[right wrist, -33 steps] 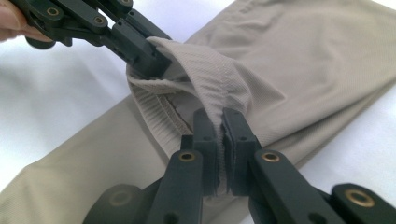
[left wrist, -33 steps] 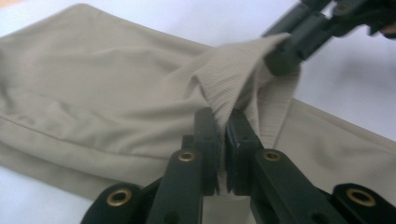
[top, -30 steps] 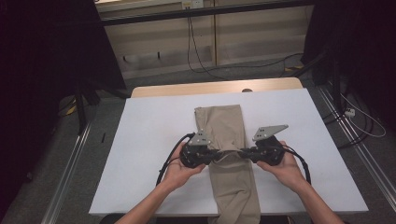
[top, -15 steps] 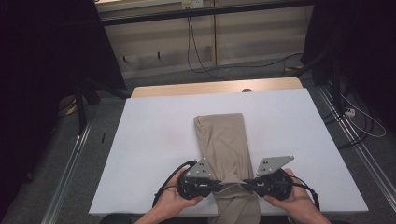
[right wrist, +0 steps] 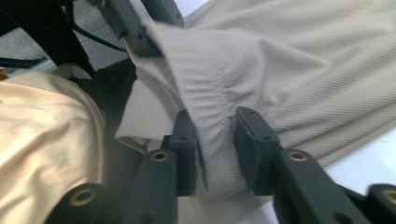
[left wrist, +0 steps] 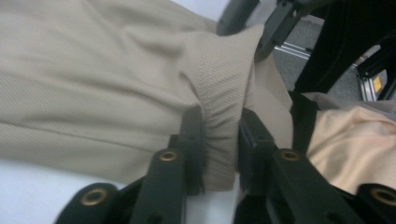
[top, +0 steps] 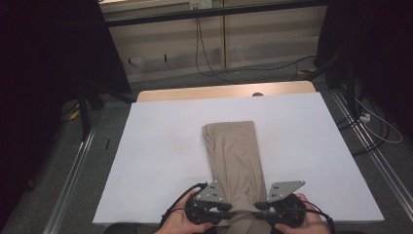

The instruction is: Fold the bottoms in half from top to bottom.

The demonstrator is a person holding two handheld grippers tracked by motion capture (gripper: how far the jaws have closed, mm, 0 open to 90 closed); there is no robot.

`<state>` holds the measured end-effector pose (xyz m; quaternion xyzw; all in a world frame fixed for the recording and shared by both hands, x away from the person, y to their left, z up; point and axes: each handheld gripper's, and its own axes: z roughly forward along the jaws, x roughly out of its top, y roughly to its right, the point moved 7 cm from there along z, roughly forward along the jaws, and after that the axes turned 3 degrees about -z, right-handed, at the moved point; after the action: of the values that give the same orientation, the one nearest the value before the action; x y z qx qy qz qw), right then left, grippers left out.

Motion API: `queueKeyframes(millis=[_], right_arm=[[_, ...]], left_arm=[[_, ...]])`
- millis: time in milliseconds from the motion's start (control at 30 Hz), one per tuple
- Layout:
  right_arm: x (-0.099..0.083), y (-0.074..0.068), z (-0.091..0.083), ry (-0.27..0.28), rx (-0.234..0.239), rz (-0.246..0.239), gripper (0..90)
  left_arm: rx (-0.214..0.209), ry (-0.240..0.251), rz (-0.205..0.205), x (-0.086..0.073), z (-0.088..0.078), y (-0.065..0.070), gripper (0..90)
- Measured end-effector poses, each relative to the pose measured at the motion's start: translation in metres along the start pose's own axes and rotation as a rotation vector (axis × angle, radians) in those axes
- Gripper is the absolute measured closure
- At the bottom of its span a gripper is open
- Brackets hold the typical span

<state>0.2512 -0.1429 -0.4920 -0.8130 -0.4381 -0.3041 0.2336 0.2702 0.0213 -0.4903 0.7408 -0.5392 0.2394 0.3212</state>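
Tan trousers (top: 234, 161), folded into a long narrow strip, lie down the middle of the white table (top: 160, 161), their far end near the centre of the high view and their near end running off the bottom edge between the two hands. At the bottom left of that view the left gripper (top: 225, 208) sits at the strip's left edge; its own view shows a bunched fold of the cloth (left wrist: 219, 116) standing between the two black jaws, which have just been opening, the left one touching the fold while a thin gap shows at the right one. At the bottom right, the right gripper (top: 259, 206) sits at the strip's right edge; in its own view the jaws have also just been opening, and the fold of cloth (right wrist: 212, 126) between them has a clear gap beside the right jaw.
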Motion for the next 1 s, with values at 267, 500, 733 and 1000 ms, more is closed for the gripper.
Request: queueKeyframes(millis=[267, 500, 733, 1000], right_arm=[[0.006, 0.002, -0.008, 0.055, -0.002, 0.054, 37.1], [0.022, 0.019, -0.023, 0.173, -0.039, 0.095, 25.2], [0.030, 0.054, -0.017, 0.164, -0.081, 0.133, 27.1], [0.046, 0.105, -0.012, 0.180, -0.123, 0.161, 35.0]], left_arm=[[0.020, 0.015, -0.002, 0.003, -0.013, 0.006, 49.9], [0.089, 0.100, -0.095, 0.013, -0.025, -0.022, 28.3], [0.242, 0.188, -0.154, 0.022, -0.042, -0.068, 16.8], [0.336, 0.220, -0.195, 0.033, -0.052, -0.129, 16.9]])
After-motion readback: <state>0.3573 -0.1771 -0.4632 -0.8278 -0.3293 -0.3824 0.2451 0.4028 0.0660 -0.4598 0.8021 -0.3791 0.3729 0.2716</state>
